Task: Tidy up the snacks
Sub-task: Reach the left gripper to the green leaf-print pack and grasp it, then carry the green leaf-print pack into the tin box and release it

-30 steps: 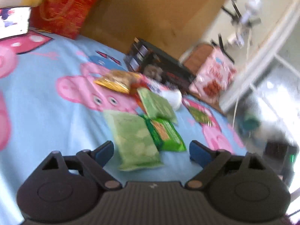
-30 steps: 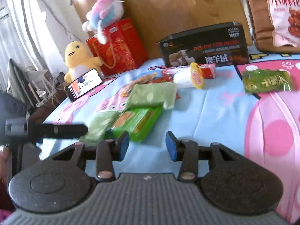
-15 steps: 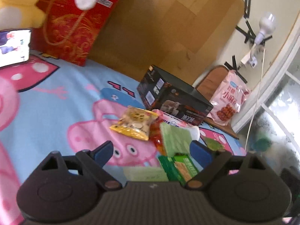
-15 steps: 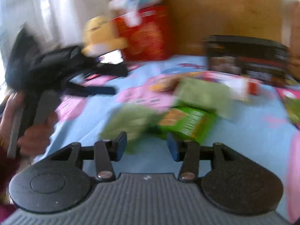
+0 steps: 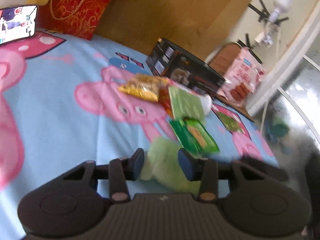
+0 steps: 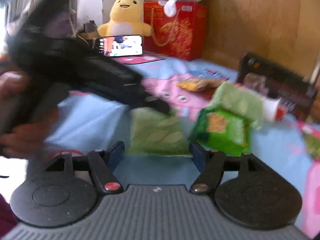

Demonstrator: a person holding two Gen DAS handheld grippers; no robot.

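A: The pale green snack packet (image 5: 160, 160) lies flat on the cartoon-print bedsheet (image 5: 60, 104), nearest of a loose cluster, and sits between the pads of the left tongs (image 5: 161, 163). Are they gripping it?

B: They are drawn in as narrow as they go, pinching the packet's near end. Seen from the right wrist, the same tongs reach in from the left onto that packet.

A: And the right tongs (image 6: 156, 154)?

B: Their jaws are opening, with nothing between them; the packet's edge lies just beyond the tips.

A: How should the packet handle?

B: Likely light, soft and crinkly, a foil-type wrap that flexes and may slide on the pads. A hold on a sealed end or edge seems safer than squeezing the middle, where the contents could crush.

A: What surrounds it?

B: A brighter green packet (image 5: 193, 136) just beside it, another pale green one (image 5: 185, 104) behind, a yellow packet (image 5: 143, 88) farther back, then a dark box (image 5: 184, 74) near the wooden headboard (image 5: 170, 16).
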